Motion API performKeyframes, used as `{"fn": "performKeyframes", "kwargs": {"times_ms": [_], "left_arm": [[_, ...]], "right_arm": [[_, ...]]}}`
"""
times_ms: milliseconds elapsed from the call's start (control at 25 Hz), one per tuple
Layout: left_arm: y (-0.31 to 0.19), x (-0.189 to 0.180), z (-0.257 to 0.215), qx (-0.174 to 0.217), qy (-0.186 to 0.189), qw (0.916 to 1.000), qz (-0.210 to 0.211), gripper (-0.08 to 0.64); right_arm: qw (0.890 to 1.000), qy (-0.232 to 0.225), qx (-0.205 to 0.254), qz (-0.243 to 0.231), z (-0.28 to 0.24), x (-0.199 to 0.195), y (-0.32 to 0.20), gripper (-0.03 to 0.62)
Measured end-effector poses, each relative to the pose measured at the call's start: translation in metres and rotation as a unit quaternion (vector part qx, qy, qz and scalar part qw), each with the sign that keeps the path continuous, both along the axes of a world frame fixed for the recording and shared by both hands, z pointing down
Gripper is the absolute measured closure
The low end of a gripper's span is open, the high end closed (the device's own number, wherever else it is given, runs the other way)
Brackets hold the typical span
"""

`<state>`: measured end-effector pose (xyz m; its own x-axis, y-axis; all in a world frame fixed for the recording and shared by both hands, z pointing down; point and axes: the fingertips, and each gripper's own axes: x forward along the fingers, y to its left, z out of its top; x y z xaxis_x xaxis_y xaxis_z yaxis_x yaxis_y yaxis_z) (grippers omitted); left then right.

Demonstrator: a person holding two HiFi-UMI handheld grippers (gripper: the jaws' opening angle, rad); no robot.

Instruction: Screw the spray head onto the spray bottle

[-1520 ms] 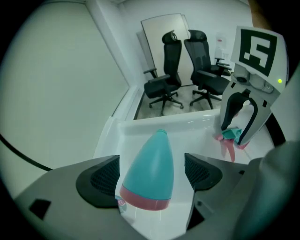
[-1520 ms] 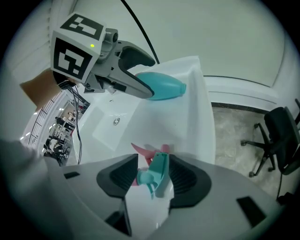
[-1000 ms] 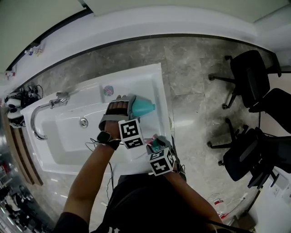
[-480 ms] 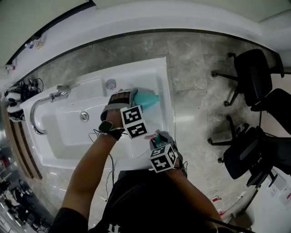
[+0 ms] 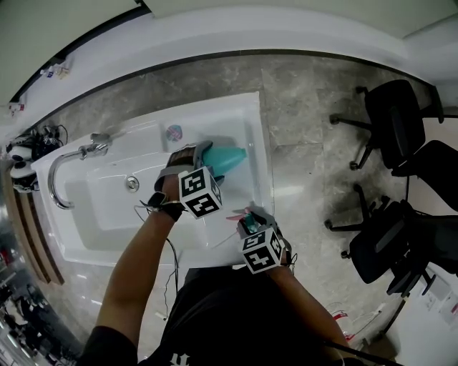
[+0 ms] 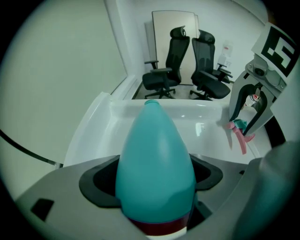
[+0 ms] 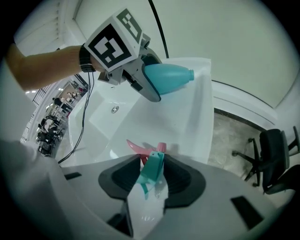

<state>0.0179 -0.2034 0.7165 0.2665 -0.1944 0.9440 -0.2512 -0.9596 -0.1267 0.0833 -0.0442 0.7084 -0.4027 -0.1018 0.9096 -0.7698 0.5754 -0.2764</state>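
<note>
We clamp the bottle (image 6: 154, 159) in the left gripper (image 5: 201, 154); the right gripper (image 5: 247, 220), jaws just closing, pinches the head (image 7: 151, 171). A tilted approach may cross-thread them.

Below you, grey stone floor (image 5: 308, 100) fills mid-frame — black office chairs (image 5: 397, 118) at right, pale wall (image 5: 250, 11) along the top.

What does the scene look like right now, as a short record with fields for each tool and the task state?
Left: left tool shut on the teal spray bottle, neck bare
Right: right tool grips the spray head; its jaws have just been closing
Task state: bottle and head apart, not yet joined
Setting: over a white sink with a faucet
</note>
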Motion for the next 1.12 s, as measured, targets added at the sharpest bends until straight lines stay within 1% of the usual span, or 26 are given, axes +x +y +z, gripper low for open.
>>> {"fn": "performKeyframes", "kwargs": {"times_ms": [280,520,640,760,840,920,1000,1120], "left_arm": [[0.001,-0.003,-0.014,0.014,0.027,0.9990,-0.032,0.137],[0.011,-0.003,-0.041,0.025,0.053,0.9970,-0.051,0.137],[0.017,-0.006,-0.064,0.036,0.071,0.9948,-0.063,0.137],[0.021,-0.007,-0.093,0.049,0.100,0.9905,-0.081,0.137],[0.027,-0.007,-0.114,0.057,0.124,0.9861,-0.094,0.137],[0.033,-0.009,-0.137,0.065,0.151,0.9801,-0.111,0.137],[0.040,-0.013,-0.161,0.076,0.175,0.9738,-0.124,0.137],[0.051,-0.018,-0.195,0.098,0.200,0.9656,-0.133,0.137]], "right_arm": [[1.000,-0.007,0.019,0.003,-0.011,0.004,-0.001,0.437],[0.999,-0.012,0.046,-0.006,-0.038,0.005,-0.003,0.437],[0.997,-0.013,0.072,-0.011,-0.062,0.005,-0.006,0.437],[0.994,-0.014,0.107,-0.018,-0.095,0.005,-0.011,0.437],[0.990,-0.012,0.135,-0.026,-0.120,0.005,-0.012,0.437],[0.984,-0.005,0.172,-0.036,-0.149,0.005,-0.015,0.437],[0.976,0.005,0.215,-0.044,-0.179,0.006,-0.018,0.437],[0.962,0.014,0.269,-0.048,-0.223,0.007,-0.021,0.437]]}}
